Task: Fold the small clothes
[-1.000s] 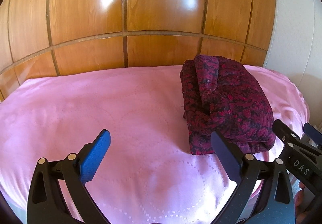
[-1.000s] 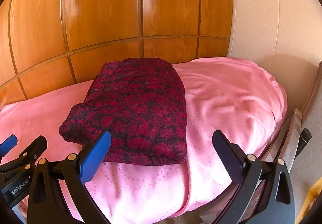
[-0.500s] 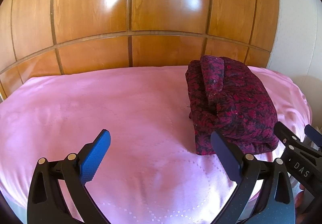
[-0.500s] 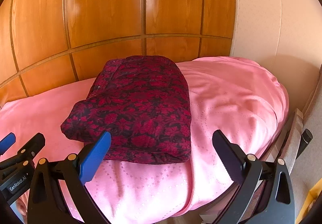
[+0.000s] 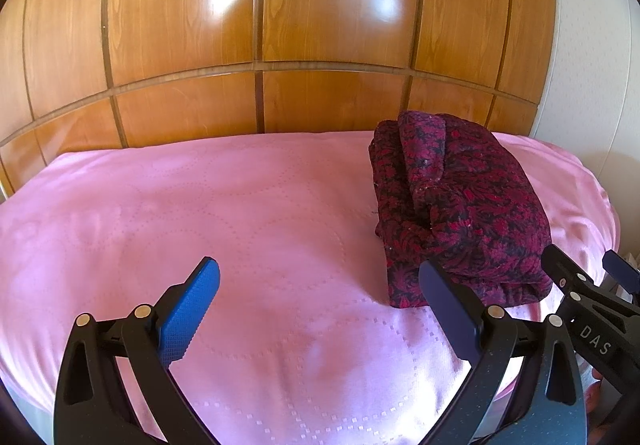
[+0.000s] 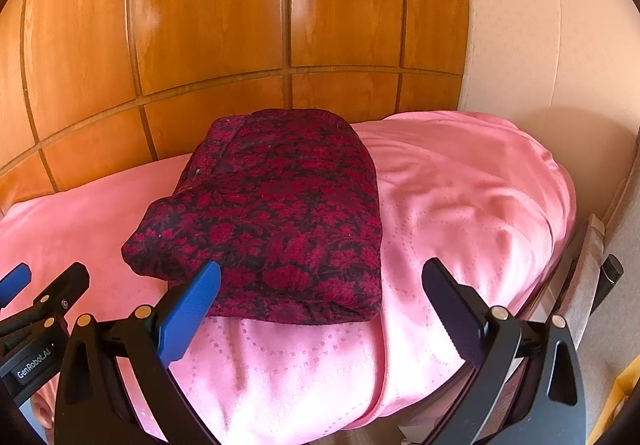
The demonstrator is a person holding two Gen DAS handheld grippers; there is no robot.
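The dark red patterned garment point(image 6: 276, 213) sits as a compact folded bundle on the pink bedspread point(image 5: 224, 229), close to the wooden headboard point(image 5: 256, 25) and toward the bed's right end. Both tools hang back from it: the left gripper point(image 5: 320, 305) has its jaws spread wide over bare bedspread, holding nothing, and the right gripper point(image 6: 320, 305) is just as wide apart and empty, its blue pad in front of the bundle's near edge without clearly touching it. The folding looks finished, or nearly so, with one rolled flap a little loose on the bundle's left side. Next move, I'd judge: tuck or press that flap flat, or fetch another piece
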